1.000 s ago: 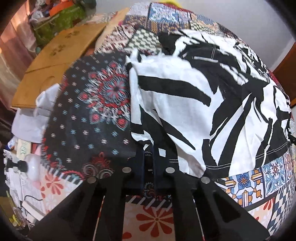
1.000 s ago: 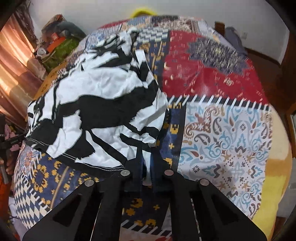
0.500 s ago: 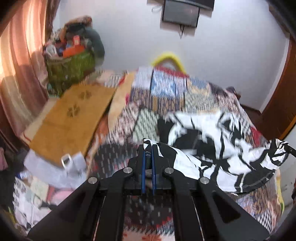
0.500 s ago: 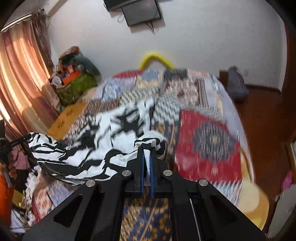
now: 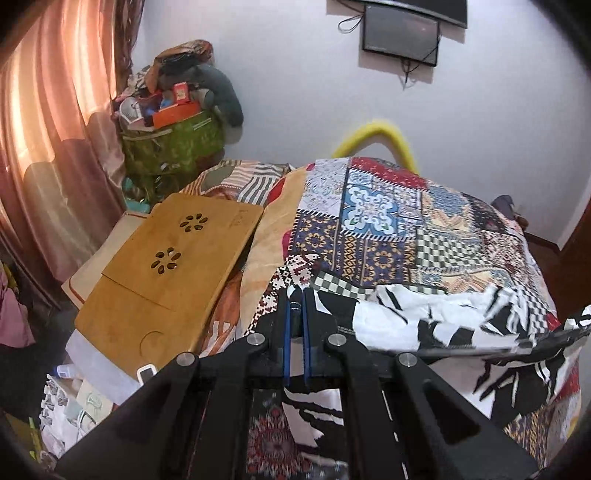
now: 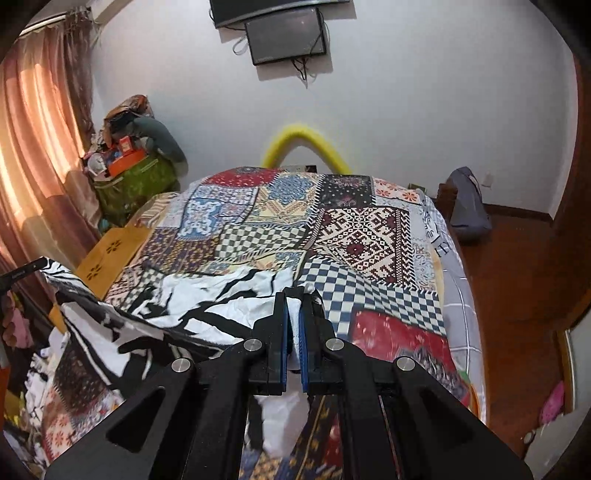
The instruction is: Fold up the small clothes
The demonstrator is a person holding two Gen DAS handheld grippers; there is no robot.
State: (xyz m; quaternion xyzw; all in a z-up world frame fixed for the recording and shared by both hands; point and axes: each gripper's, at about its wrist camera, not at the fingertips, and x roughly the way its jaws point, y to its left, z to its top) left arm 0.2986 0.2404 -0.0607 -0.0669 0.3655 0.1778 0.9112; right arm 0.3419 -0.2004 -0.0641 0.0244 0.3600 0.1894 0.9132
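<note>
The black-and-white garment (image 5: 424, 325) hangs stretched above the patchwork bed (image 6: 369, 229), left tool (image 5: 295, 295) and right tool (image 6: 294, 295) each clamped on an edge.

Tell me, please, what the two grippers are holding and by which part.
Both hold the black-and-white garment: the left gripper and right gripper are each shut on a corner of one edge, stretched between them above the patchwork bedspread.

Both wrist views raised above the bed (image 5: 388, 229), tilted down, facing the far white wall (image 6: 406, 110). Left view nearer the curtain side, right view nearer the door side. Shared: patchwork quilt, wall screen (image 5: 400, 35), yellow arch (image 6: 306, 142), green bag (image 5: 173, 147).
</note>
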